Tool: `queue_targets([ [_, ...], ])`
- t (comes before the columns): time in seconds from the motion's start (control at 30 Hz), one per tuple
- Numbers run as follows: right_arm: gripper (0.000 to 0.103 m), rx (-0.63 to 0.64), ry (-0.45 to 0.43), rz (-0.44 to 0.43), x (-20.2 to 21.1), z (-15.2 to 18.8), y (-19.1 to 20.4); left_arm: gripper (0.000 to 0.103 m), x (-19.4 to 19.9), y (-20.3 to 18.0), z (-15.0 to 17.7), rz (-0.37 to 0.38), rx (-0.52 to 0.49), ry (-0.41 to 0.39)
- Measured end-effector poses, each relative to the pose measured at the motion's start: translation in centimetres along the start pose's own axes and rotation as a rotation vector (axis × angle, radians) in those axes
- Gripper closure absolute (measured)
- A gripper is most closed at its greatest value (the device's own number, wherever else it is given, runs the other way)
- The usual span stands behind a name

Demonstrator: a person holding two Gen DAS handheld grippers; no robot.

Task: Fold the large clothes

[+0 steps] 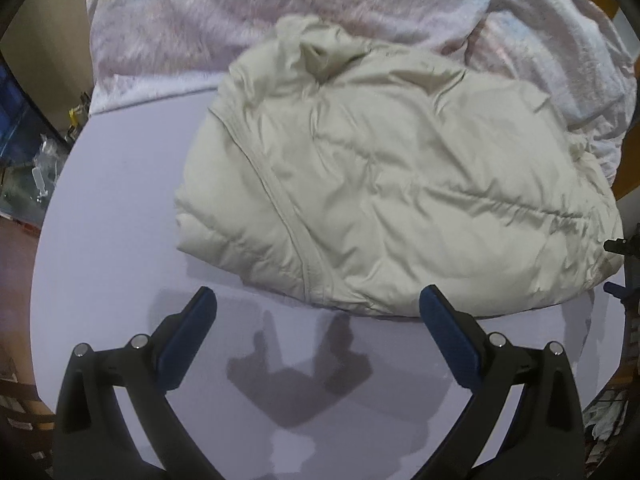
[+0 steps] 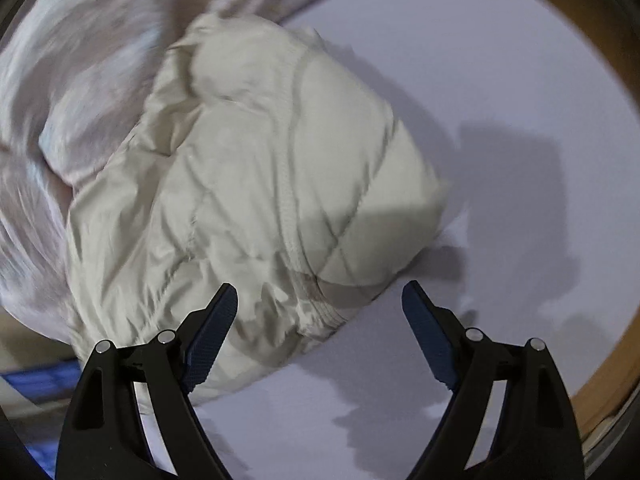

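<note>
A cream quilted puffer jacket [image 1: 392, 184] lies folded into a thick bundle on the white round table [image 1: 120, 240]. My left gripper [image 1: 318, 300] is open and empty, just in front of the jacket's near edge. In the right wrist view the same jacket [image 2: 256, 184] fills the middle. My right gripper [image 2: 320, 296] is open and empty, with its tips over the jacket's near hem. A piece of the right gripper [image 1: 618, 246] shows at the right edge of the left wrist view.
A pale pink garment [image 1: 280, 12] lies crumpled behind the jacket and also shows in the right wrist view [image 2: 72, 72]. The table's rim [image 2: 600, 80] curves around at the right, with wooden floor [image 2: 600, 360] beyond. Clutter [image 1: 44, 160] sits off the table's left.
</note>
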State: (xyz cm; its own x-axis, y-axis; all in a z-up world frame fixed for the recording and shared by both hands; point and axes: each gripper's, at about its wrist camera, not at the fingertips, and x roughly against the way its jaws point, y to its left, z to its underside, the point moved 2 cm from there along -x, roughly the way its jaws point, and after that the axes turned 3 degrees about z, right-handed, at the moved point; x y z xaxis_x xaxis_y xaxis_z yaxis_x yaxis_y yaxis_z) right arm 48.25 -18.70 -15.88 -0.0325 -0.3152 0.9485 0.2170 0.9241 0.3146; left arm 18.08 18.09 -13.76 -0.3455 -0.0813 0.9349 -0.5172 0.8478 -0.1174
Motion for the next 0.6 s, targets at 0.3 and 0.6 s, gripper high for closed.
queue_targets([
  [0.3,0.023,-0.104,0.011,-0.114,-2.4,-3.7,-3.0,0.003,-3.4,1.7,-2.1,0.096,0.19,0.089],
  [0.6,0.032,-0.112,-0.025,-0.184,-3.4,-0.8,-4.3,0.015,-5.3,4.6,-3.0,0.192,0.415,0.051],
])
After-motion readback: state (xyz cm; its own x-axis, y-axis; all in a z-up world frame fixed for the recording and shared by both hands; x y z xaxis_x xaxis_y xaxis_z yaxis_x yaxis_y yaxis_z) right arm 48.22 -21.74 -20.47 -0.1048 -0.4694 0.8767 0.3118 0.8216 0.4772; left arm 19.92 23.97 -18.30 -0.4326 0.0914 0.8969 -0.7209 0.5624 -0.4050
